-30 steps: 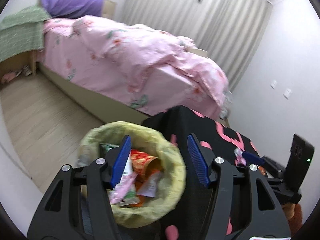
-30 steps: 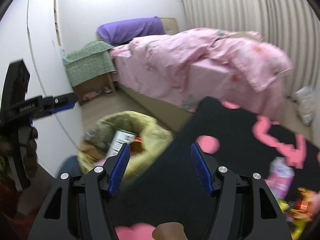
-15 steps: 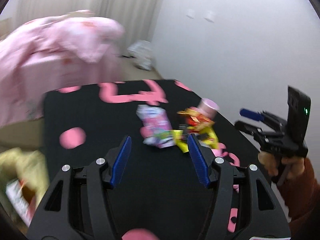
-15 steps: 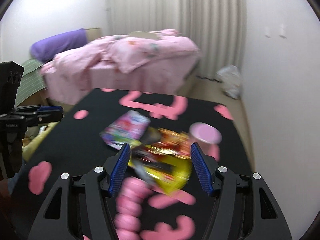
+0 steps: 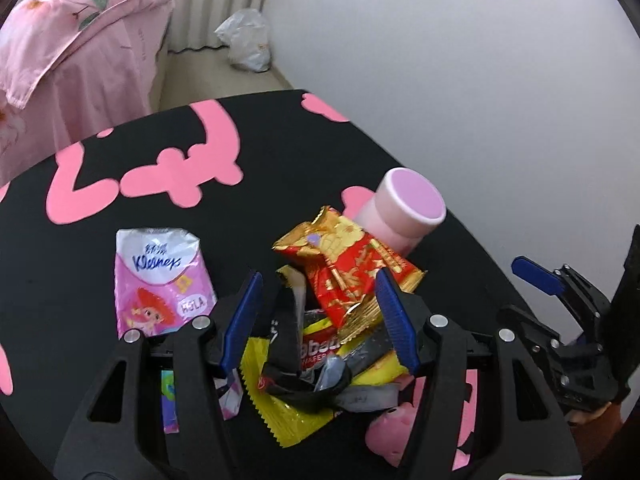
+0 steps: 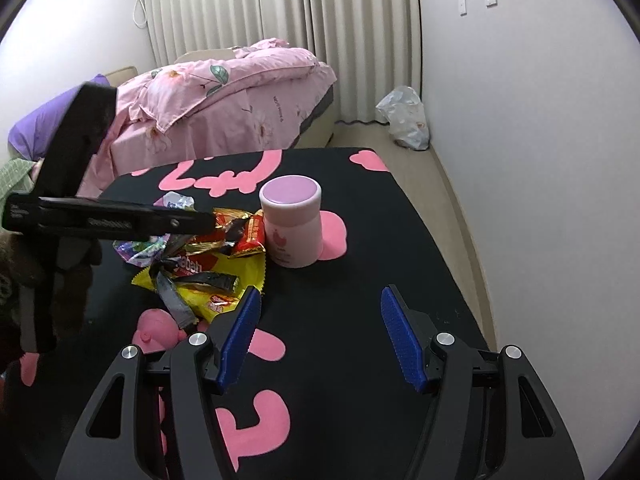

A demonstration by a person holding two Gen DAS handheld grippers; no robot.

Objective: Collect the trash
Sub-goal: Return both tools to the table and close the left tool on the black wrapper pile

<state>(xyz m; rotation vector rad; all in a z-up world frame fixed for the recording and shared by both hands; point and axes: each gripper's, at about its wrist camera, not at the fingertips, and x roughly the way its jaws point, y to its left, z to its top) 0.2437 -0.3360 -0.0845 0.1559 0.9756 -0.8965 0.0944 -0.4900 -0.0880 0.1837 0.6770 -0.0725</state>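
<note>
Item: my trash pile on the black table [image 5: 100,264] with pink shapes. A crumpled red-and-gold wrapper [image 5: 344,268] lies on top of a yellow wrapper [image 5: 280,404] and dark foil strips, all just beside the pink-lidded jar [image 5: 404,208], with a Kleenex tissue pack [image 5: 160,276] on the pile's far side from the jar. My left gripper [image 5: 320,316] hangs over the pile, jaws wide and empty. My right gripper [image 6: 318,338] is spread wide over bare table, nearer me than the jar.

One pink jar [image 6: 291,224], one tissue pack [image 5: 160,280], several crumpled wrappers [image 5: 348,280].
</note>
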